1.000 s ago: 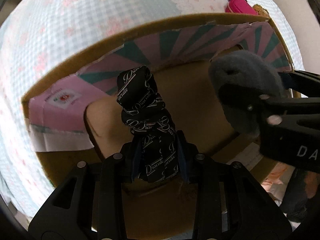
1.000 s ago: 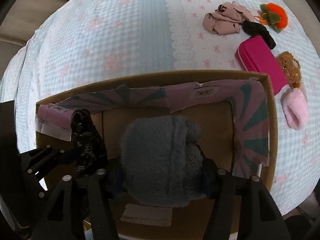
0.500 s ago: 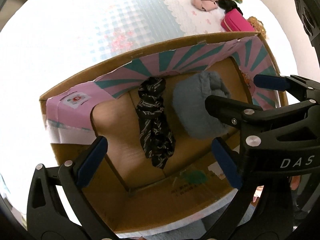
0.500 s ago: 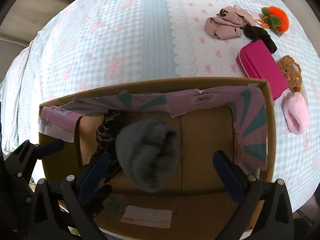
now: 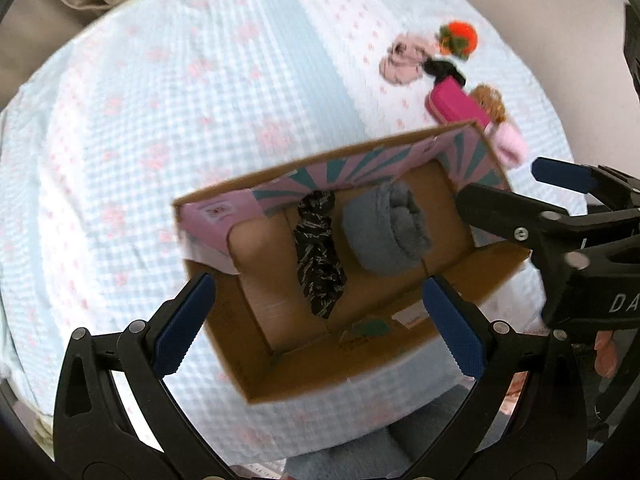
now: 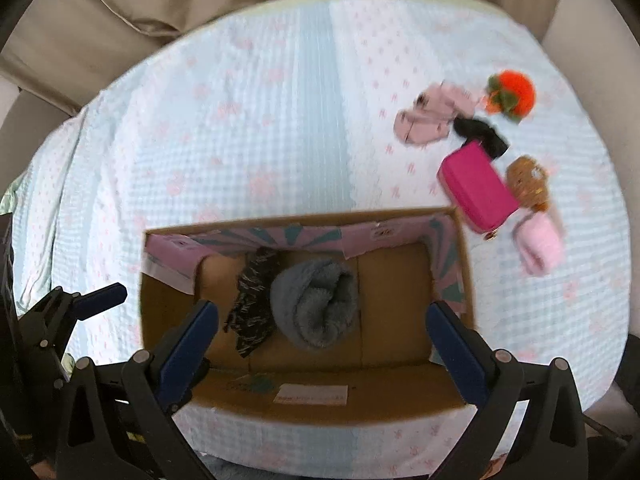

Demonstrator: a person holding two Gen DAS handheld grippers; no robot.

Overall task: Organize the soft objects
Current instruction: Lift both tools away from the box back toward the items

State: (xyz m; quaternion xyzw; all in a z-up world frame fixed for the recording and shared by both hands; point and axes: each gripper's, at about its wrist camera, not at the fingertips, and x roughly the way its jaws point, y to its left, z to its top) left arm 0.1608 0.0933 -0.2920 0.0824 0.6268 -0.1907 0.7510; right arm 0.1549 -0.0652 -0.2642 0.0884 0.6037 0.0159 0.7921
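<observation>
Both grippers wide apart above the box, nothing held.

The left gripper point(image 5: 316, 326) and right gripper point(image 6: 322, 344) hang with blue-padded jaws spread; a second ago each was clamped on an item, and both have since lifted away. Beyond and below the jaws, inside the cardboard box point(image 6: 320, 398), the black scrunchie point(image 5: 318, 246) with white script lies stretched lengthwise, touching the fluffy grey roll point(image 5: 386, 232) at its right. The box's inner walls carry pink-and-teal striped flaps. Farther off on the checked blue bedspread point(image 6: 240, 120) sit a pink slipper point(image 6: 538, 244), magenta pouch point(image 6: 478, 186), brown plush point(image 6: 526, 182), beige cloth point(image 6: 430, 118) and orange pompom point(image 6: 514, 92), clustered together.
</observation>
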